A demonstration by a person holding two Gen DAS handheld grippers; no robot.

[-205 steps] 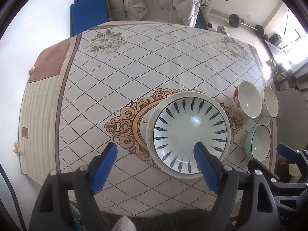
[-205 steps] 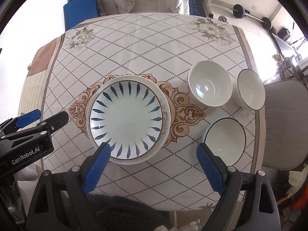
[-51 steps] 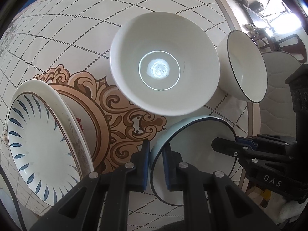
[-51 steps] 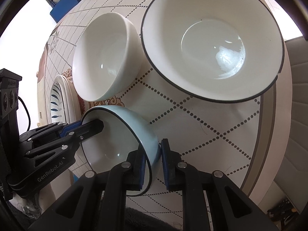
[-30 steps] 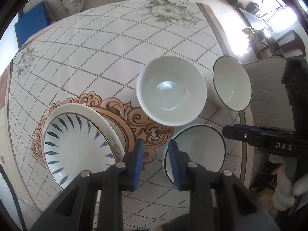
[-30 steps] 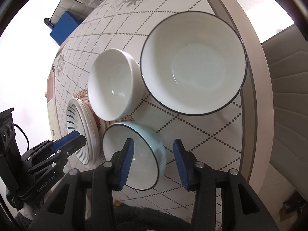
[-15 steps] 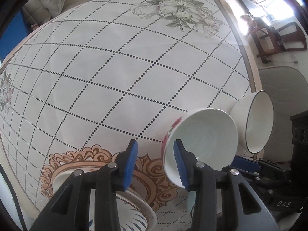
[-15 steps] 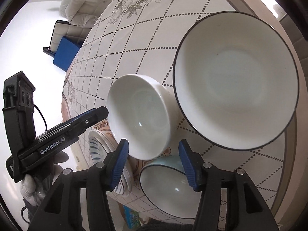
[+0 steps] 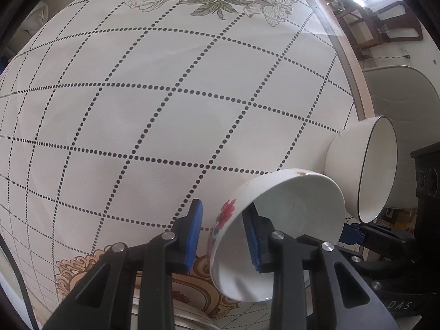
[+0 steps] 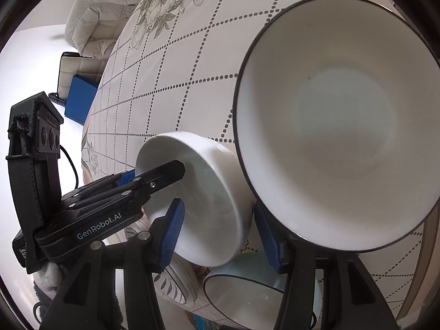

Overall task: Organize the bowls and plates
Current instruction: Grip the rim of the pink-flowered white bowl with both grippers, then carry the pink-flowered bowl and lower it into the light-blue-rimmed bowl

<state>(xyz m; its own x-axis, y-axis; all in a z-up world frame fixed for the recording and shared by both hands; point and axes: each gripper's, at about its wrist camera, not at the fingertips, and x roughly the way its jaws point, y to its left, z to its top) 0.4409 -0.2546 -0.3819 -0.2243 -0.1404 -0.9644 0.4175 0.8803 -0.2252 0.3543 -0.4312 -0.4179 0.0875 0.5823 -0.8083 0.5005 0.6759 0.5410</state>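
table (image 9: 170,115): white cloth, black dotted squares, grey flowers
small bowl (image 9: 291,209): white, red flower outside
big bowl (image 10: 338,126): white, dark rim
low bowl (image 10: 247,297): light blue, dark rim
pads (image 9: 194,233): blue

Left gripper (image 9: 223,236) pointed steeply down, jaws just closing and narrow, straddling the floral bowl (image 9: 288,206) rim: one pad outside at 9 o'clock with a visible gap, the other inside at 3 o'clock. Right gripper (image 10: 220,236) angled down, jaws about half spread and just closing, the same bowl's side between the pads, no clamp visible. In the right wrist view the left gripper reached in from 8 o'clock, with a gloved hand (image 10: 48,273) behind it.
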